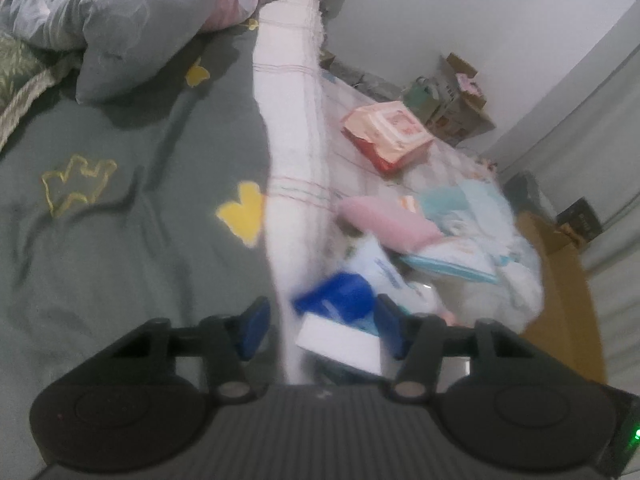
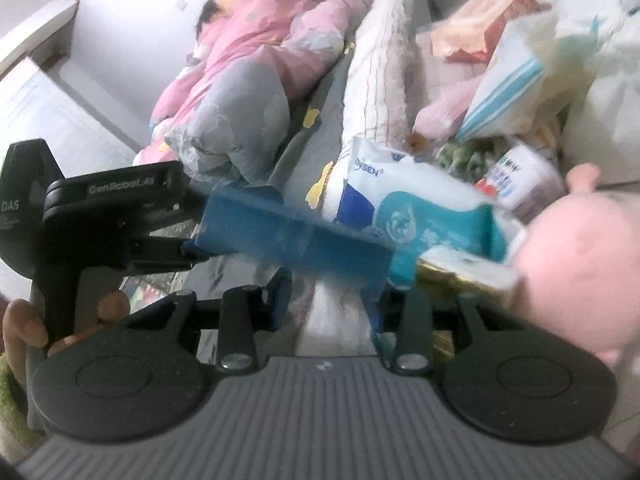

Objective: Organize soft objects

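While heavy blur is being recorded in the left wrist view, the left gripper (image 1: 320, 326) is being seen with its blue fingers (image 1: 252, 328) standing part-open around a white-and-blue wipes pack (image 1: 340, 320); the right-hand pad looks close to the pack, the left-hand one is apart from it, so no grip is being shown. Beyond it, a long white bolster (image 1: 294, 120) is being seen dividing the grey-green sheet (image 1: 120, 220) from a cluttered strip where an orange-red packet (image 1: 390, 134), a pink soft item (image 1: 388, 220) and pale blue packs (image 1: 452, 256) are lying. In the right wrist view, the right gripper (image 2: 326, 300) is being shown with jaws partly apart and nothing clearly between them; only bolster fabric is lying beneath, so whether anything is pinched cannot be told. The left gripper's body (image 2: 120, 204) is being held by a hand (image 2: 28, 326) and is crossing the frame, its blue finger reaching toward the pack (image 2: 400, 208). A pink plush toy (image 2: 580, 272) is sitting just beside the right gripper. Likely risks are being judged: the slick pack slipping out if pinched only at its edge, and the two grippers colliding, since they are working very near each other.
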Motion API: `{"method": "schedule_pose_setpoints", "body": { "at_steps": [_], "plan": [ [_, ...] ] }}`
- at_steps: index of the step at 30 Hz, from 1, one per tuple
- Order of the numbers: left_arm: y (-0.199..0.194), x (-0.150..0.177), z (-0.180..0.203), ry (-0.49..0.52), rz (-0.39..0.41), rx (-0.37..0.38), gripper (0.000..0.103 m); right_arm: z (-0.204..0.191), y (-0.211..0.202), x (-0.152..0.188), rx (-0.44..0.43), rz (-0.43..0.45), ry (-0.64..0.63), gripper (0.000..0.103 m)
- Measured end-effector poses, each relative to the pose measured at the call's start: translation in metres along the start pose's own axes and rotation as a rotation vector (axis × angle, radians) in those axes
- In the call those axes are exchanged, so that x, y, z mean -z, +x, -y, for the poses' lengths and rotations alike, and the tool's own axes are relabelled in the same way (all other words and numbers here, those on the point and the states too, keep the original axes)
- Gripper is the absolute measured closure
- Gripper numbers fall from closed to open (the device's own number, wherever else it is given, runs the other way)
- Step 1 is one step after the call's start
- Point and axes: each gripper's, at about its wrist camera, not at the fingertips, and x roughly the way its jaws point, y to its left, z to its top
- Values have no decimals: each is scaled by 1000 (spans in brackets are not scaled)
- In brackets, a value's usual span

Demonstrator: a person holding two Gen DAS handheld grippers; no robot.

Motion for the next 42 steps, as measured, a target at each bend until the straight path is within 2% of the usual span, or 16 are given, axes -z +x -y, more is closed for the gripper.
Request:
{"method": "schedule_pose_setpoints", "body": {
  "at_steps": [5,8,13,16,20,23,27,33,38,42],
  "plan": [
    [1,27,4,-21,15,-5,46,7,-1,8,6,-40,-43,66],
    [-2,35,0,-36,25,-19,46,4,9,10,10,-52,-102,67],
    [-21,44,-11,-48,72,-36,46,-1,12,12,-12,-55,-127,67],
    [-25,51,-19,-70,69,-36,46,-3,7,17,-31,-96,-152,65],
    [-24,68,-28,-111,53,-4,46,5,-10,32,5,-163,-225,65],
    [-24,85,-28,-119,58,22,46,24,-24,38,34,-197,-209,64],
    [-24,110,-23,-126,70,37,46,51,-42,42,40,-240,-109,63],
    [-31,145,-5,-72,101,38,46,61,-76,35,80,-181,-137,62],
    [-31,165,14,1,144,36,44,45,-85,13,33,-117,-212,62],
    [-31,171,27,54,172,32,44,31,-84,-4,-21,-127,-244,62]
  ]
}}
